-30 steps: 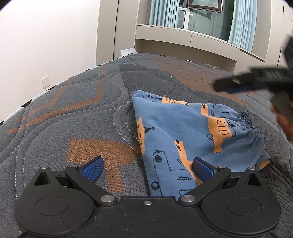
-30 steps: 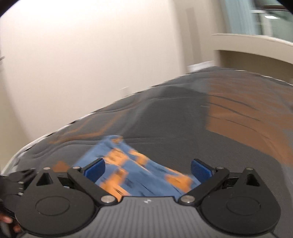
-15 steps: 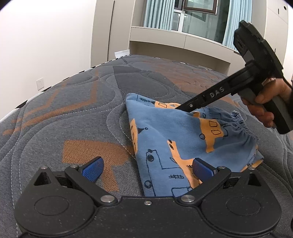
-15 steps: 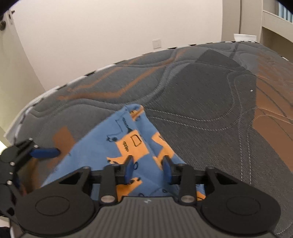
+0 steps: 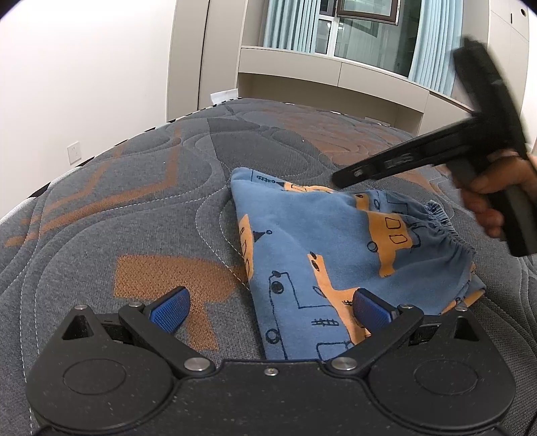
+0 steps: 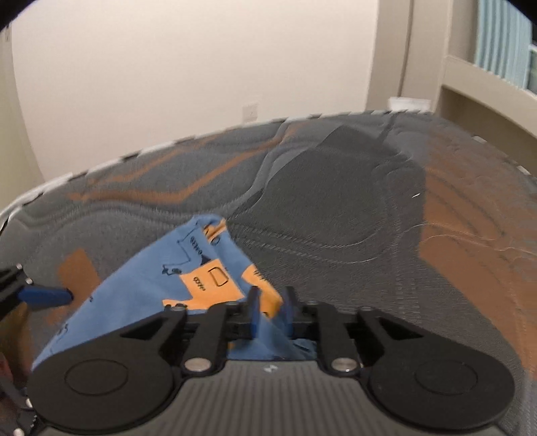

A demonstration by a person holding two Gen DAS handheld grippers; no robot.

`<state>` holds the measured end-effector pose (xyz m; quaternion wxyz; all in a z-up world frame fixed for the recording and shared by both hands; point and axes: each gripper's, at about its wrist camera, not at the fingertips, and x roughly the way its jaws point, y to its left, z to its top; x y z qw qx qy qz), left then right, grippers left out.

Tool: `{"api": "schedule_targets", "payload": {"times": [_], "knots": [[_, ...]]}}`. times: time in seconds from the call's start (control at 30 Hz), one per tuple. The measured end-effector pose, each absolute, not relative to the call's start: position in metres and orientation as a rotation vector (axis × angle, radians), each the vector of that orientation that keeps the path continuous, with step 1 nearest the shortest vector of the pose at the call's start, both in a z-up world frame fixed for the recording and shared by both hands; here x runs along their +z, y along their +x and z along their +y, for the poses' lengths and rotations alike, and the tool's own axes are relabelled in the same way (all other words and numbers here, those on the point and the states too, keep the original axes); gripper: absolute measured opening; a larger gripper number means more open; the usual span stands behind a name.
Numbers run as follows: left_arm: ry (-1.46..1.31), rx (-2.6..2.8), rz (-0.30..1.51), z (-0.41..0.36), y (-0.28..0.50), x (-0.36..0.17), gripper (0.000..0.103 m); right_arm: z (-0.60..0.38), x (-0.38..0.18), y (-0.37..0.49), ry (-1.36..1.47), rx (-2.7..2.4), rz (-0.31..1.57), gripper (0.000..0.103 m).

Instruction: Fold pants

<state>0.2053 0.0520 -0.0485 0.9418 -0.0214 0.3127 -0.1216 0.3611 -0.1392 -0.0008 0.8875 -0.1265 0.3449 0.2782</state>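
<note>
Pants [image 5: 322, 255]: a small blue garment printed with orange vehicles drawn in dark outline; it is laid folded into a rough triangle on the mattress [image 5: 134, 208]; a gathered elastic waistband is seen along its right edge in the left wrist view; one corner points away toward the window side.

Position of the pants: they lie on the near part of the mattress, directly before the left gripper [image 5: 268, 310] and partly between its fingers; the right blue pad is over the cloth, the left pad is over bare mattress.

Left gripper: its jaws are spread wide; nothing is held between them; whether the right pad touches the cloth cannot be told.

Right gripper [image 6: 271, 312]: its jaws are drawn nearly together; a raised fold of the blue cloth is pinched between them; in the left wrist view it is seen blurred above the far right part of the pants, held by a hand [image 5: 496, 198].

Mattress: grey quilted cover with orange shapes and curved stitch lines.

Background: a pale wall with a socket plate [image 5: 74, 152]; a window with light blue curtains [image 5: 288, 23].
</note>
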Motion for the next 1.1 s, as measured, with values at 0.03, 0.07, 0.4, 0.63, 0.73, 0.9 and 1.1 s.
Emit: {"api": "schedule_targets", "payload": {"times": [0.03,0.07,0.4,0.63,0.73,0.9,1.1], "knots": [[-0.043,-0.248,0.638,0.052,0.205,-0.048,0.103,-0.143,0.003,0.353,-0.267,0.568,0.694,0.034],[-0.043,-0.247,0.638,0.052,0.205,-0.048,0.103,-0.146,0.005,0.344,-0.272,0.567,0.676,0.037],[-0.039,-0.246,0.645,0.051,0.206,-0.05,0.103,-0.174,-0.016,0.308,-0.267,0.409,0.624,0.063],[-0.02,-0.238,0.65,0.047,0.206,-0.048,0.103,-0.221,-0.001,0.277,-0.084,0.393,0.533,0.103],[-0.021,-0.237,0.65,0.047,0.206,-0.048,0.103,-0.23,-0.007,0.263,-0.037,0.392,0.532,0.103],[-0.029,-0.232,0.647,0.048,0.205,-0.046,0.103,-0.252,-0.03,0.251,0.141,0.367,0.561,0.103],[-0.244,-0.247,0.577,0.069,0.202,-0.027,0.103,-0.275,-0.04,0.259,0.276,0.393,0.603,0.103]]}}
